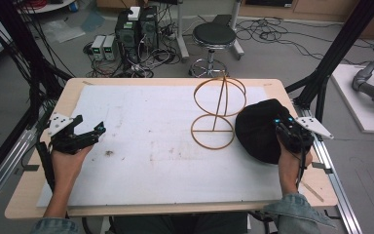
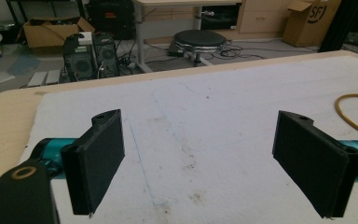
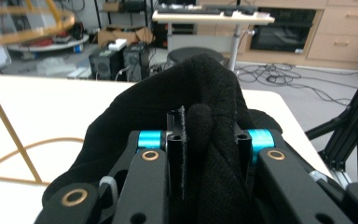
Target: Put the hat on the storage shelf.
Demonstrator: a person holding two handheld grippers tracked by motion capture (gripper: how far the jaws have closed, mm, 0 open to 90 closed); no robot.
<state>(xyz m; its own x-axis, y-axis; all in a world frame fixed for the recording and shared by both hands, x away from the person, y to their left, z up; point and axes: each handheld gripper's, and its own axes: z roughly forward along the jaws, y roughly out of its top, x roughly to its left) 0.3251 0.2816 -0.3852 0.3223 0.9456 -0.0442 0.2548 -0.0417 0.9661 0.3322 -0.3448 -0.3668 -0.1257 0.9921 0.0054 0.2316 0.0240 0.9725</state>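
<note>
A black knitted hat [image 1: 257, 130] lies bunched at the right side of the white mat [image 1: 141, 117]. My right gripper [image 1: 281, 129] is shut on a fold of it. In the right gripper view the hat's fabric [image 3: 191, 88] bulges up between the two jaws of that gripper [image 3: 209, 123]. Just left of the hat stands a yellow wire stand [image 1: 219, 109], an upright ring on a post over a flat ring. My left gripper [image 1: 96, 132] rests at the mat's left edge, open, and nothing but bare mat [image 2: 191, 102] lies between its jaws [image 2: 200, 119].
The wooden table [image 1: 165, 81] carries the mat, which is stained near its middle. Black frame posts [image 1: 338, 46] rise at both sides. Beyond the far edge stand a round stool [image 1: 214, 36] and computer boxes with cables [image 1: 136, 29] on the floor.
</note>
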